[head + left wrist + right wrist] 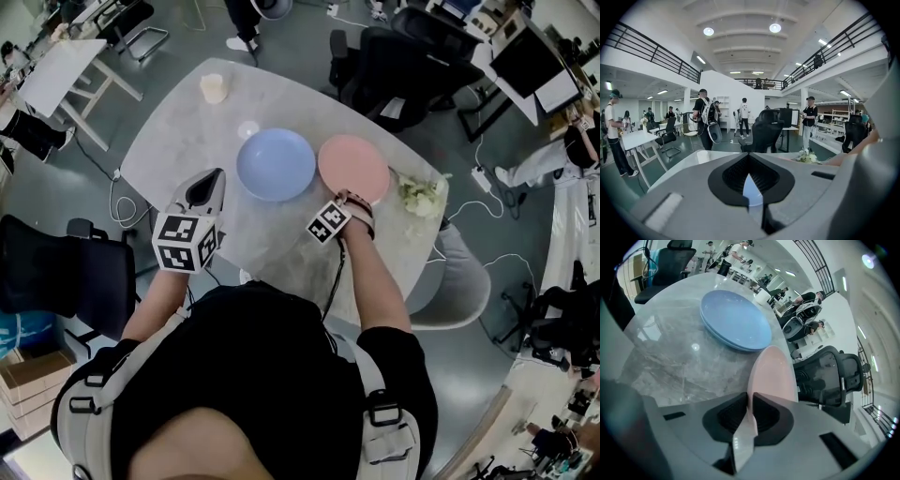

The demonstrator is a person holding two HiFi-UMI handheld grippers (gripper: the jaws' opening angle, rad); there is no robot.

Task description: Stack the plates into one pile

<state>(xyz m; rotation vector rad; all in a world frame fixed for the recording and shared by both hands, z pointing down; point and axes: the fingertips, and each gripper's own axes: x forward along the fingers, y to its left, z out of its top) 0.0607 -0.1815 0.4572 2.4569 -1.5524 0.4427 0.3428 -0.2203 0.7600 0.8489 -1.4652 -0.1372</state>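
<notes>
Right gripper view: right fingers (729,416) clamp pink plate (773,376); left gripper (749,174) clenched, empty.

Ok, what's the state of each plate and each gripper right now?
Blue plate: flat on the table, nothing on it.
Pink plate: beside the blue one, unstacked, near rim gripped.
Right gripper: shut on the pink plate's rim.
Left gripper: shut, empty, clear of both plates.
</notes>
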